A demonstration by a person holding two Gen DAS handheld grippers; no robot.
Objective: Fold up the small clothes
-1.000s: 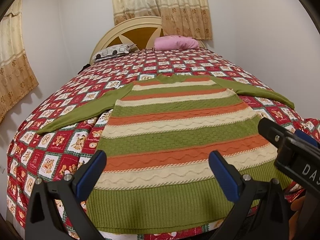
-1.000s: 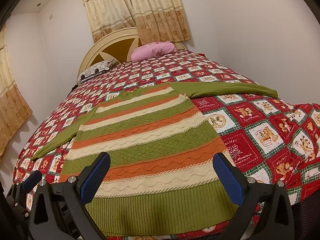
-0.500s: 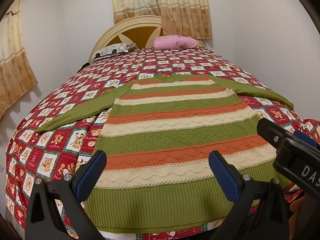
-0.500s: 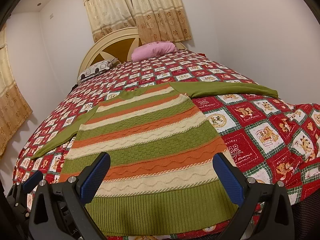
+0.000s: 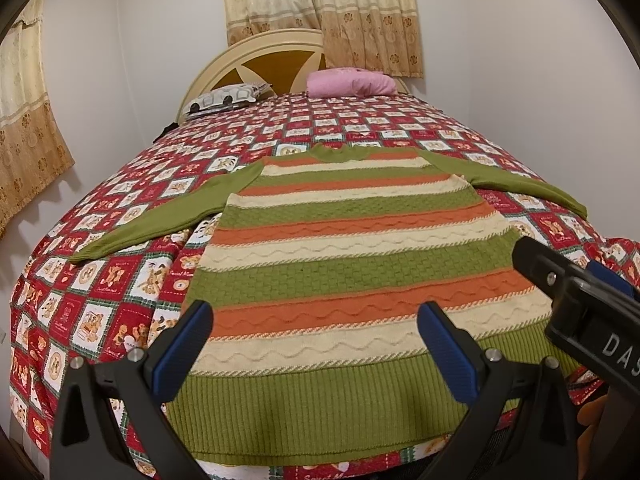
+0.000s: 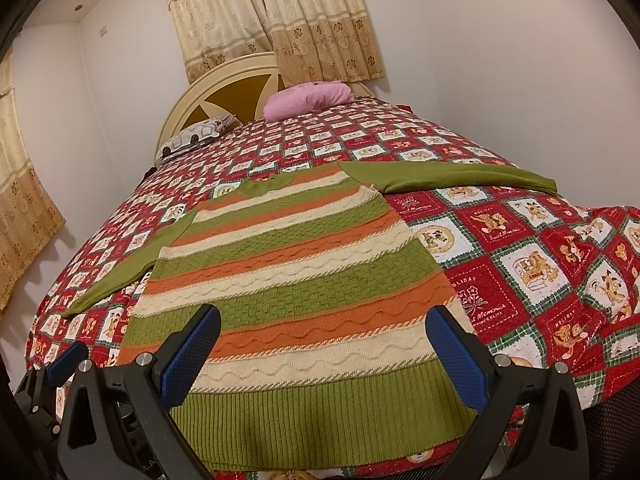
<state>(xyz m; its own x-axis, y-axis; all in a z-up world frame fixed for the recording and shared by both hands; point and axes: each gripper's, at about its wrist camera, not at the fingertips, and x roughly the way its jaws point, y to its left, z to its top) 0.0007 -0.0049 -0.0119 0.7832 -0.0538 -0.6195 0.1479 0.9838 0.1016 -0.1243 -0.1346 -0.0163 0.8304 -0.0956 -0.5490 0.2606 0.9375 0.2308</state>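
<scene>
The striped knitted sweater (image 5: 352,276) lies flat with both green sleeves spread on the bed's patchwork quilt (image 5: 120,304), its hem nearest, while the left gripper (image 5: 316,348) and the right gripper (image 6: 324,352) hover above that hem, fingers wide apart and holding nothing.

Sweater (image 6: 296,280) hem behind hand-held gripper fingers (image 6: 456,360)
</scene>
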